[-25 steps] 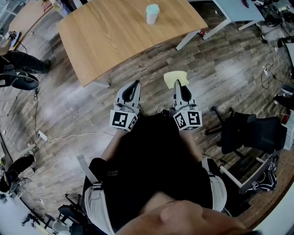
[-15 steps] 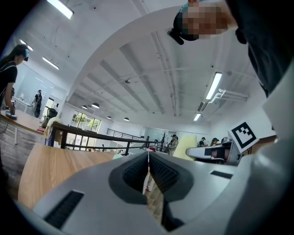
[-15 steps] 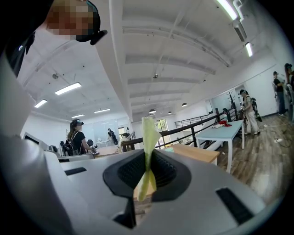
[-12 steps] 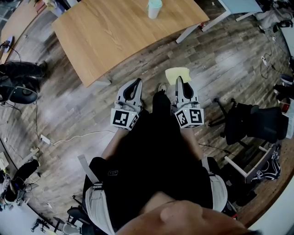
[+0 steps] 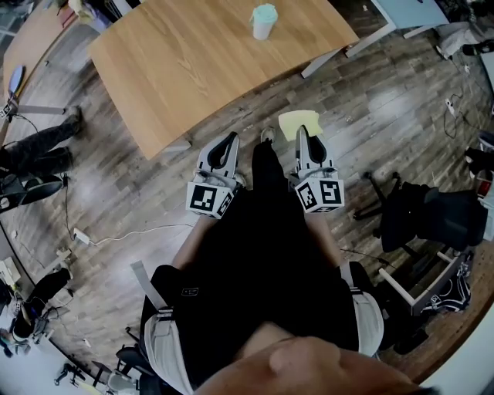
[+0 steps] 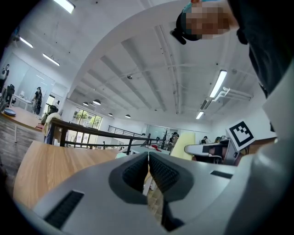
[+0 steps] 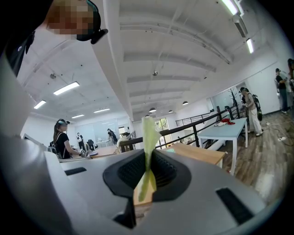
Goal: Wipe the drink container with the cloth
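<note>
A pale drink container (image 5: 263,21) with a mint-green lid stands on the far side of a wooden table (image 5: 201,62) in the head view. My right gripper (image 5: 302,139) is shut on a yellow cloth (image 5: 298,123), which sticks out past its tips over the floor, well short of the table. In the right gripper view the cloth (image 7: 149,151) stands pinched edge-on between the pads. My left gripper (image 5: 225,143) is shut on nothing, held beside the right one; its pads (image 6: 158,170) meet in the left gripper view.
A black office chair (image 5: 432,217) stands to my right on the wood-plank floor. A white cable (image 5: 127,229) trails across the floor at left. A person's legs (image 5: 38,146) show at far left. A light-blue table (image 5: 405,11) sits at the top right.
The table and container have shifted a little in the head view as I stepped closer. Both grippers keep their hold and their place in front of me.
</note>
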Tool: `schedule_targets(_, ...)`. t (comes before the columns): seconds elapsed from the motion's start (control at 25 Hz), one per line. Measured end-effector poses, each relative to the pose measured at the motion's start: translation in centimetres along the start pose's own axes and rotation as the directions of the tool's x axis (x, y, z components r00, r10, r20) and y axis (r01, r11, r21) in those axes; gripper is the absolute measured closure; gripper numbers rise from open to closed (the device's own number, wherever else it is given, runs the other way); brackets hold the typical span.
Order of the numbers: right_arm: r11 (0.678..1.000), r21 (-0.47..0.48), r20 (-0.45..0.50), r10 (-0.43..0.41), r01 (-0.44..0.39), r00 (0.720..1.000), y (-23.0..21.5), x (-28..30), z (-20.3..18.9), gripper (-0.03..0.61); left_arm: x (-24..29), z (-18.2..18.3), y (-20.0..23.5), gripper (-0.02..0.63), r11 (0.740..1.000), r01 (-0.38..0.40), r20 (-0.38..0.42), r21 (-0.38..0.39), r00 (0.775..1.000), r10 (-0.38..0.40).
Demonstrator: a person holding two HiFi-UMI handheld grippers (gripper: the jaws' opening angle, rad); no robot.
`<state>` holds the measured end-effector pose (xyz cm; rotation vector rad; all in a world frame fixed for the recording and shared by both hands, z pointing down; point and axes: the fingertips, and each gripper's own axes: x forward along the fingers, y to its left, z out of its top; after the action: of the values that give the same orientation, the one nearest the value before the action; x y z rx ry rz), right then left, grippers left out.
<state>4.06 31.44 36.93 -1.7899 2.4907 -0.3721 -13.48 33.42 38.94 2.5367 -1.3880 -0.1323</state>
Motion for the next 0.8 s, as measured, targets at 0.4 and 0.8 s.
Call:
schedule_targets(0.4,0.999,0.018,-0.006,0.032,-0.032,0.999,-6.3,9.0,2.7,0.532,10.8,1.4,2.5,0.586,1.000,-0.004,-0.014,-0.009,1.000,0.004)
schedule_targets(0.8,0.993,0.042,-0.046,0.115,-0.113,0.992,-14.0,18.2,4.2,0.532,21.8,1.7,5.0,0.586,0.995,-0.097,-0.040,0.016,0.994,0.098)
